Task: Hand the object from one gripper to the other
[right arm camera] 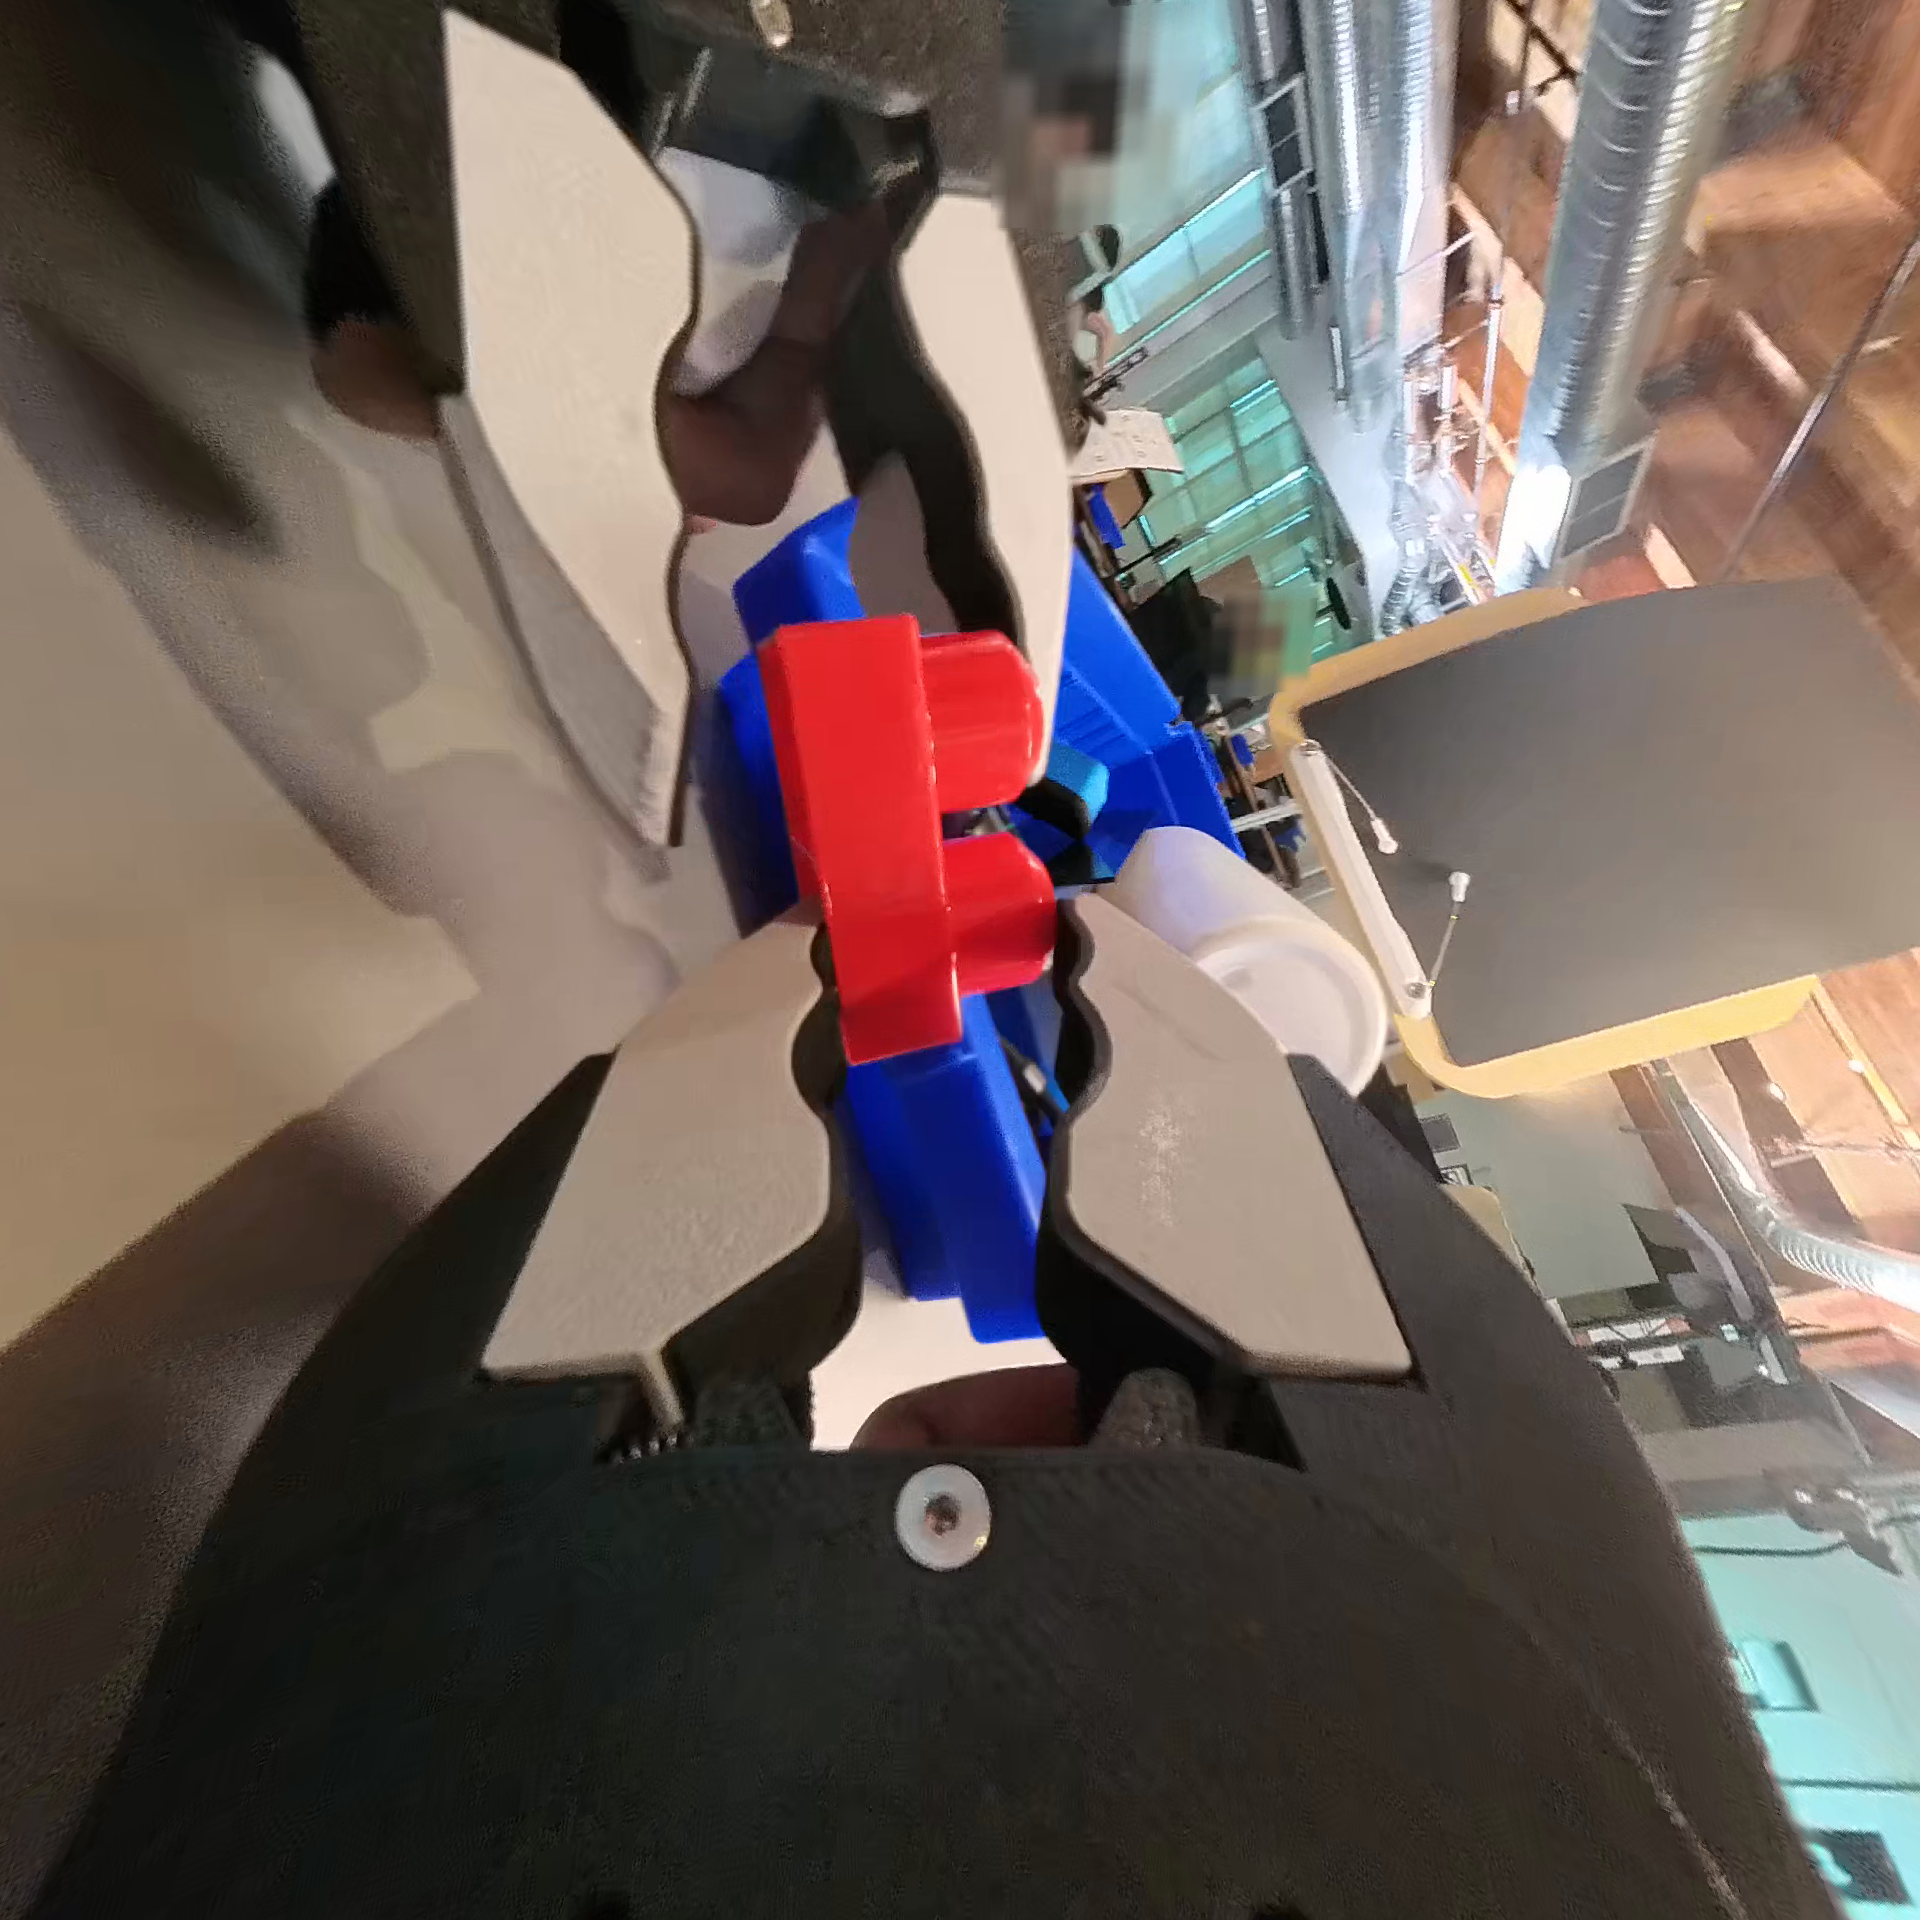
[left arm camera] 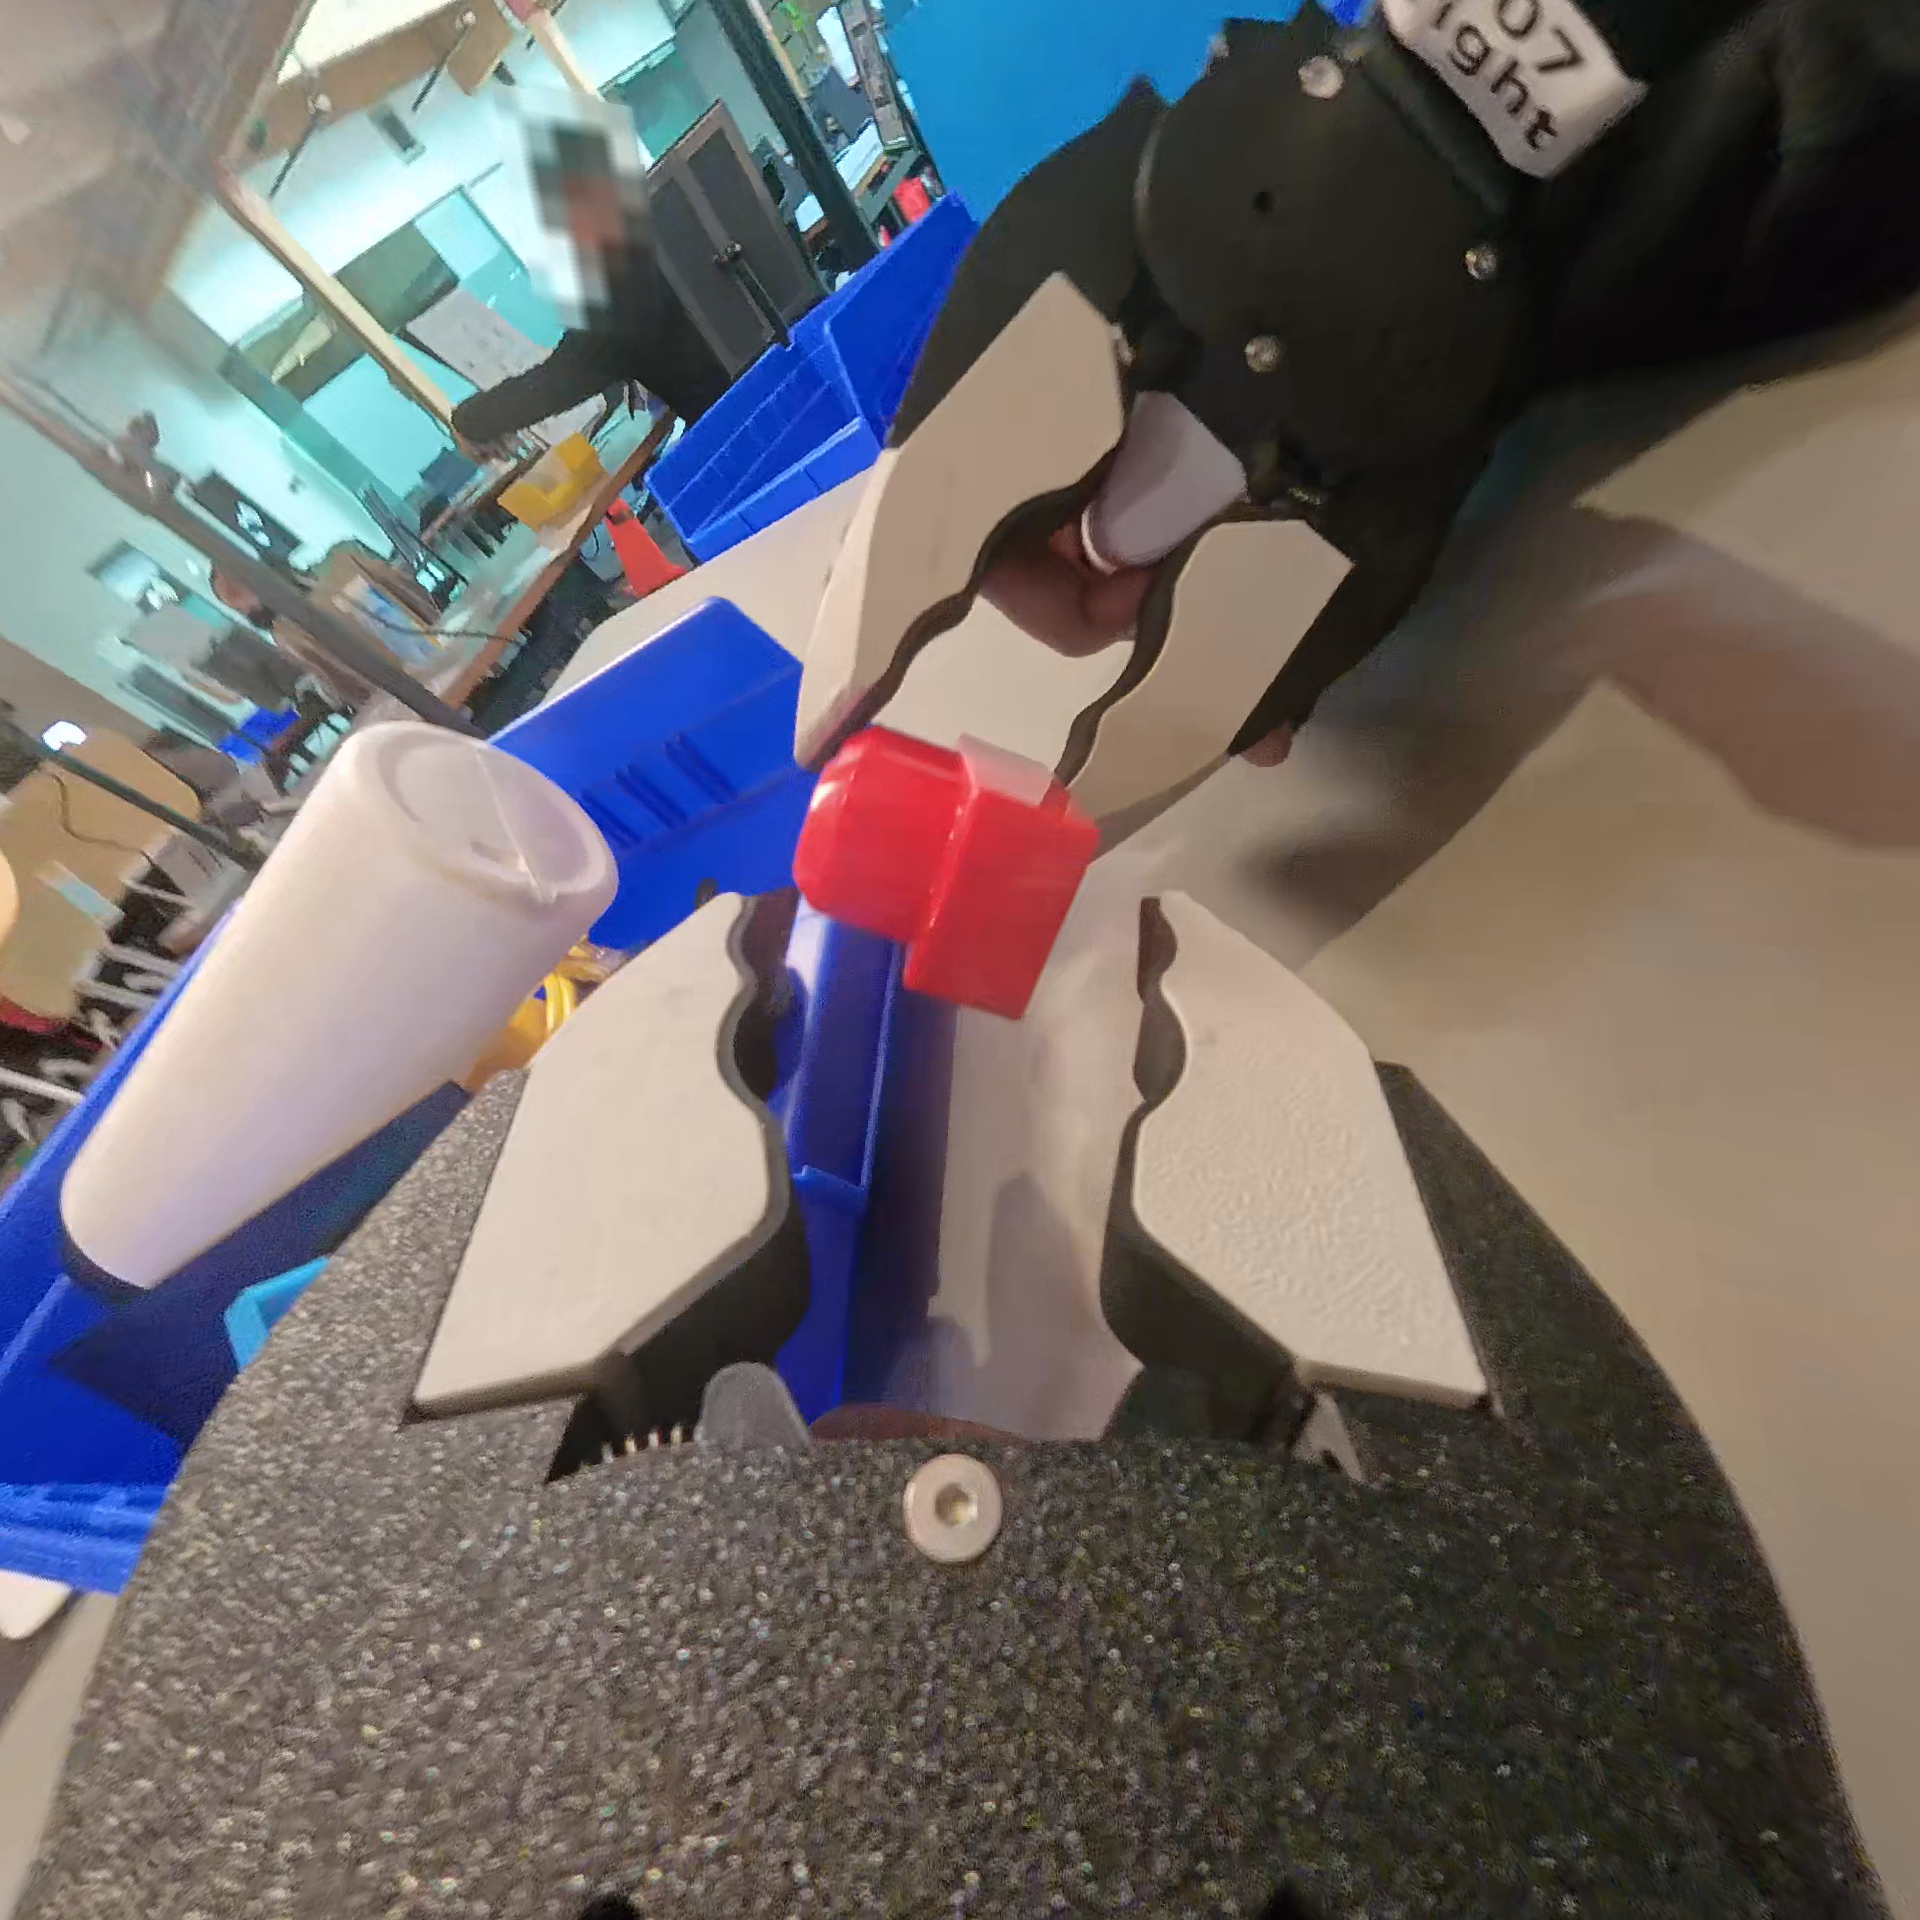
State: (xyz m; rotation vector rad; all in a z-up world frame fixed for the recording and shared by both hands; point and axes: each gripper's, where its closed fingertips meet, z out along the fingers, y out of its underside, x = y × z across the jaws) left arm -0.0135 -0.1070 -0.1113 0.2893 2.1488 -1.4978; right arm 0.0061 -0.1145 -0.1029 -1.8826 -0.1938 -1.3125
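Right wrist view shows us a red plastic piece (right arm camera: 883, 831) held up in the air between our two tools. It has a flat plate and two round pegs that stick out to one side. We think it is light, hard and a bit slippery, because it is smooth and shiny. It looks stiff, so it should not bend or break when we squeeze it. The flat plate and the round pegs look like the best spots to hold. Our right gripper (right arm camera: 940, 966) has its fingers squeezed on the lower end of the piece, one on the flat plate and one on the lower peg. Our left gripper (right arm camera: 852, 727) comes in from above in this view. One of its fingers touches the upper peg, and the other finger is off to the side of the plate, so its fingers are apart and not squeezing yet. In the left wrist view, the red plastic piece (left arm camera: 945, 862) sits just past the tips of our left gripper (left arm camera: 956, 925), whose fingers are spread wide. The right gripper (left arm camera: 956, 769) holds the piece from the far side there. Behind it all we see a blue bin (right arm camera: 935, 1174) on the pale desk (left arm camera: 1558, 1195). We think the piece must go deeper between the left fingers before they close.
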